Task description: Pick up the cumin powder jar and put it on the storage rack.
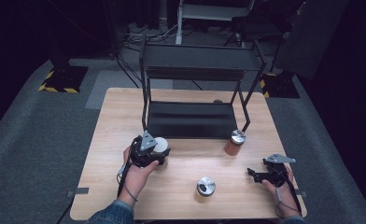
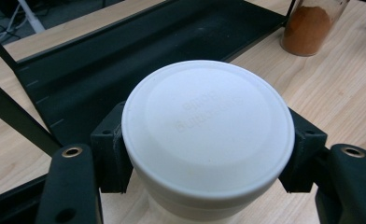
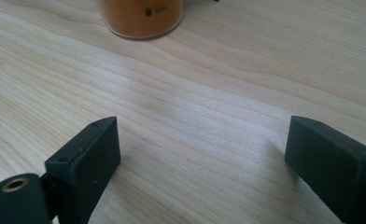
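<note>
— Two grippers listed; state of each?
— Left gripper (image 1: 161, 156): clamped on the white-lidded jar (image 2: 208, 135), pads pressing both sides under the lid. Jar stands on the table (image 1: 181, 186), just in front of the black rack (image 1: 190, 119). Right gripper (image 3: 202, 163): jaws wide apart over bare wood, grasping nothing.
— Other stock?
— Orange spice jar (image 1: 235, 143) by the rack's right leg; metal-lidded jar (image 1: 205, 186) near the front edge.
</note>
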